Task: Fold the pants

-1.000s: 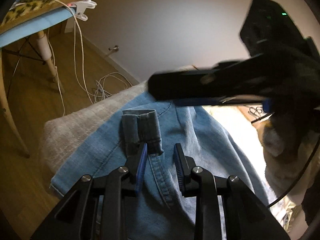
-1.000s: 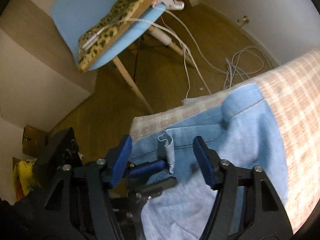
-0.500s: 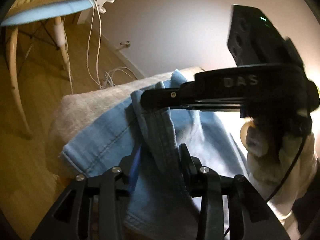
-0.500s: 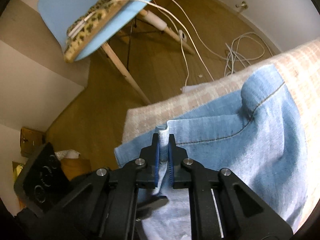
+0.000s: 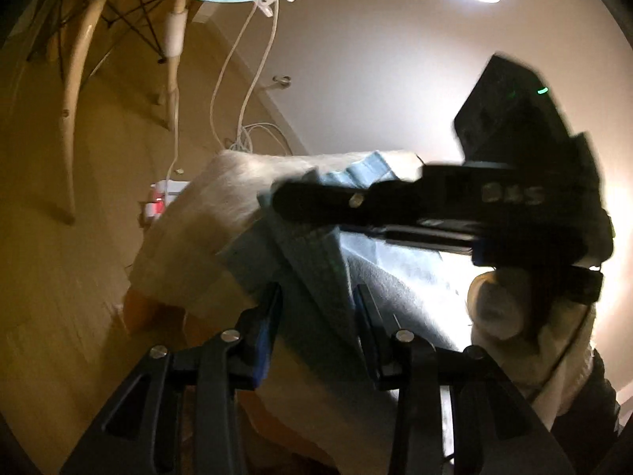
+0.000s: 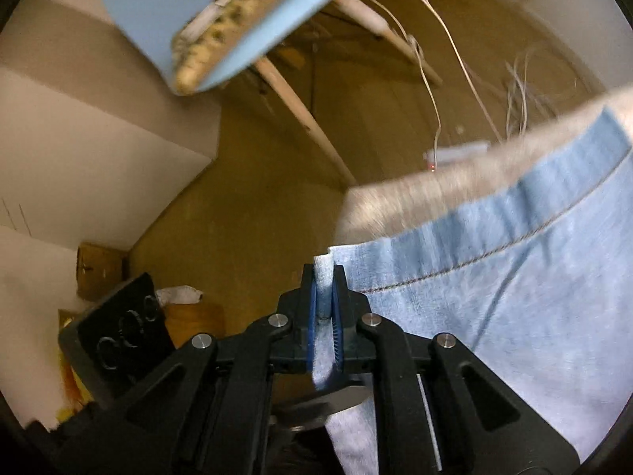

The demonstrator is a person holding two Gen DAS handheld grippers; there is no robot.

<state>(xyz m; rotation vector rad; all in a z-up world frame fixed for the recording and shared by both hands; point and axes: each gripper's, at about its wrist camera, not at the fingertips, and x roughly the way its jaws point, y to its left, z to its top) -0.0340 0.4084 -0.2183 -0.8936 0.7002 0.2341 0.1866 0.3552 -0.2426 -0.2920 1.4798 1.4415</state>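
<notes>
Right gripper (image 5: 285,202) crosses just ahead of left gripper (image 5: 316,312), blocking forward path there; gloved hand (image 5: 510,316) fills space at right. Pants (image 6: 494,297) bunched between both sets of fingers. Cloth-covered surface (image 5: 237,198) beyond pants, its edge close. Open wooden floor (image 6: 257,206) past edge. Farther off: blue chair (image 6: 277,12) with splayed legs, hanging white cables (image 5: 237,75), power strip (image 6: 455,154) on floor.

A home room: wooden floor (image 6: 245,206), blue chair (image 6: 221,19), loose white cables (image 5: 245,79), blanket-covered surface (image 5: 205,237).
</notes>
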